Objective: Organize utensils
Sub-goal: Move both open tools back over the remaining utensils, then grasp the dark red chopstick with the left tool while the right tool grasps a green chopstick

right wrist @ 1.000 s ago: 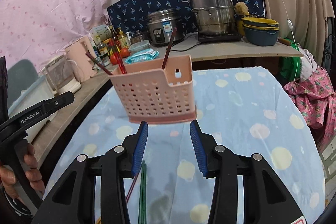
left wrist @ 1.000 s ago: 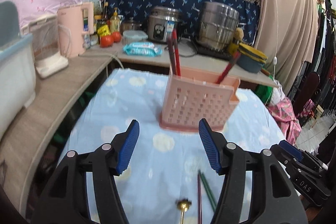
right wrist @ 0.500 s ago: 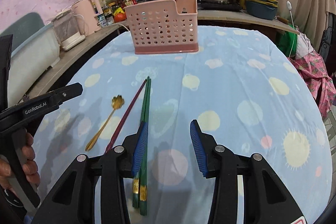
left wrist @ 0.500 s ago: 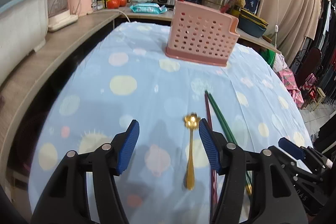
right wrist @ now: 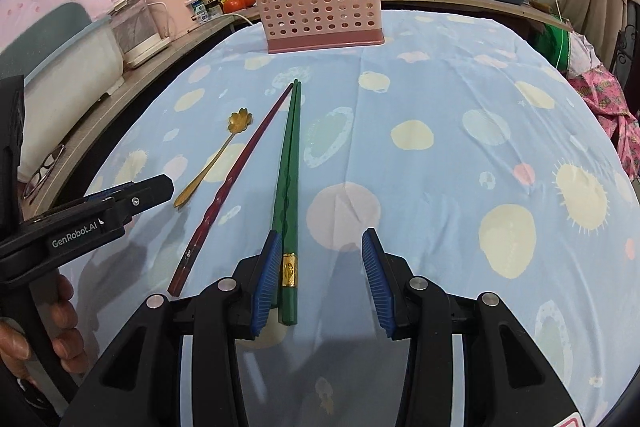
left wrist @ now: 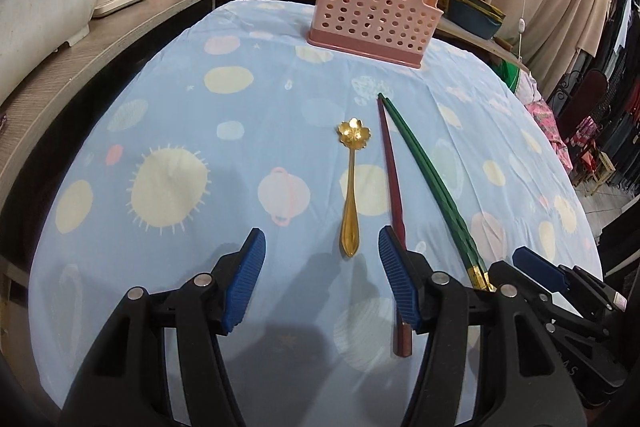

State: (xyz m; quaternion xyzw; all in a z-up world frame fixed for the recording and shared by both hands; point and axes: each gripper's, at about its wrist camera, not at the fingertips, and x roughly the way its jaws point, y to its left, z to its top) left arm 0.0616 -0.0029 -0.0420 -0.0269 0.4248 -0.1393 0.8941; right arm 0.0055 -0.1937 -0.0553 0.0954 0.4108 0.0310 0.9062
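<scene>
- Bench, under a blue cloth with pale dots and suns, fills both views; every loose utensil lies on it.
- Rack, pink and perforated, stands upright at the bench's far edge, about 12 o'clock in both views, well apart from the loose utensils. A few red sticks rise out of it.
- Left tool sits low at 6 o'clock of its view, jaws about half open and gripping nothing. The spoon's handle tip lies in the gap just ahead of the pads; whether they touch the cloth I cannot tell.
- Right tool also sits at 6 o'clock, jaws parted and empty. Its left pad is just beside the green chopsticks' butt end, which lies inside the gap.
- Green chopsticks, a pair lying side by side, run from the right tool toward 12 o'clock, with a gold band near the butt.
- Red chopstick, single, lies between the spoon and the green pair; its tip nearly meets theirs.
- Spoon, gold with a flower-shaped bowl toward 12 o'clock, lies at the red chopstick's 9 o'clock side.
</scene>
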